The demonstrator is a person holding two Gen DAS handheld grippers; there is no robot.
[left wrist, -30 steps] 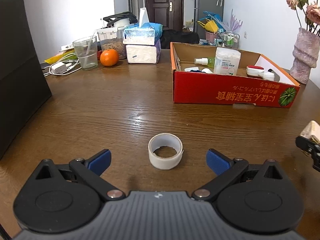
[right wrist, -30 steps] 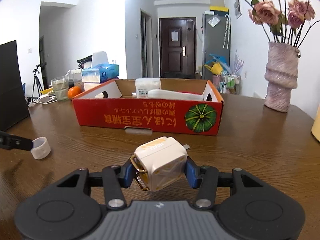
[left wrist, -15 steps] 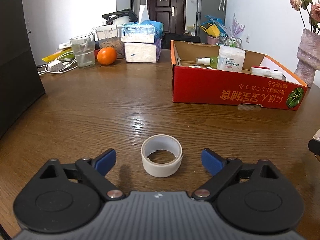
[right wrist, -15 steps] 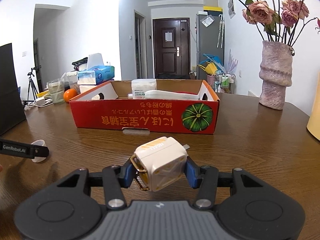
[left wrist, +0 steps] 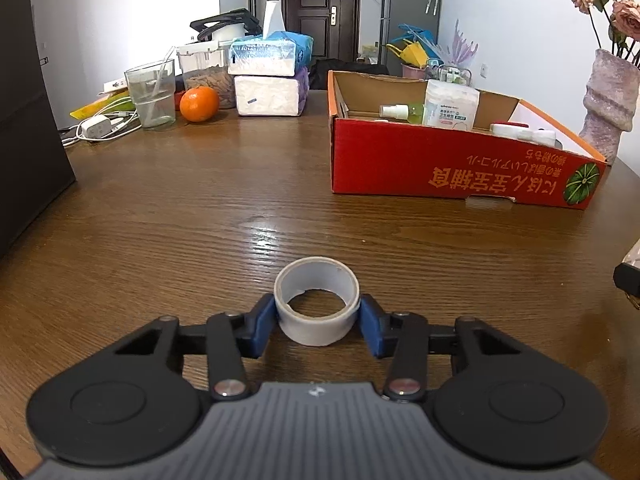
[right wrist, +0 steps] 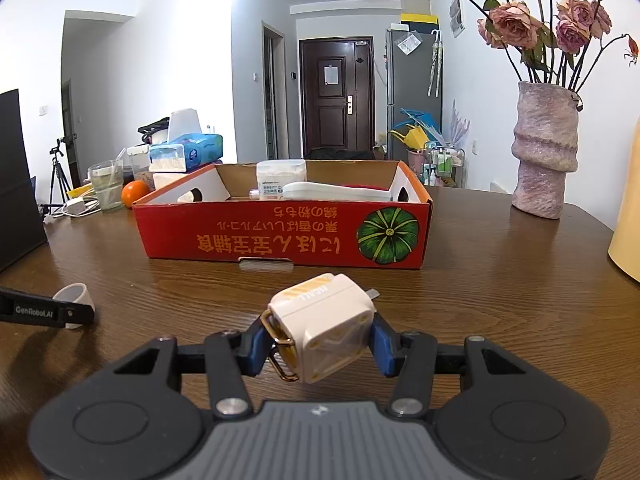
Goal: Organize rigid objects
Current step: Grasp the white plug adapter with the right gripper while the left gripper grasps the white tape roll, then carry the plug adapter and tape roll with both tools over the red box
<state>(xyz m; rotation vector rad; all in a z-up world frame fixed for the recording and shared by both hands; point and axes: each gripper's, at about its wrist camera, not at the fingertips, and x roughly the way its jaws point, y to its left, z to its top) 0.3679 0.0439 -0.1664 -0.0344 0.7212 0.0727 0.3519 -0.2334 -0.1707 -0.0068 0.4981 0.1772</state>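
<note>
Two grasps are now recorded. Left gripper (left wrist: 318,320): jaws, spread wide half a second ago, are now pressed against both sides of the tape roll (left wrist: 317,304), which is still seated on the tabletop (left wrist: 200,208). Right gripper (right wrist: 316,344): jaws are kept pinched on the white charger (right wrist: 322,326), held clear of the wood, unchanged. Farther off, the red cardboard box (right wrist: 280,236) is seen open, already holding bottles and packets. Judgement: the tape pick-up is secured; lifting and carrying to the box are what remains.
</note>
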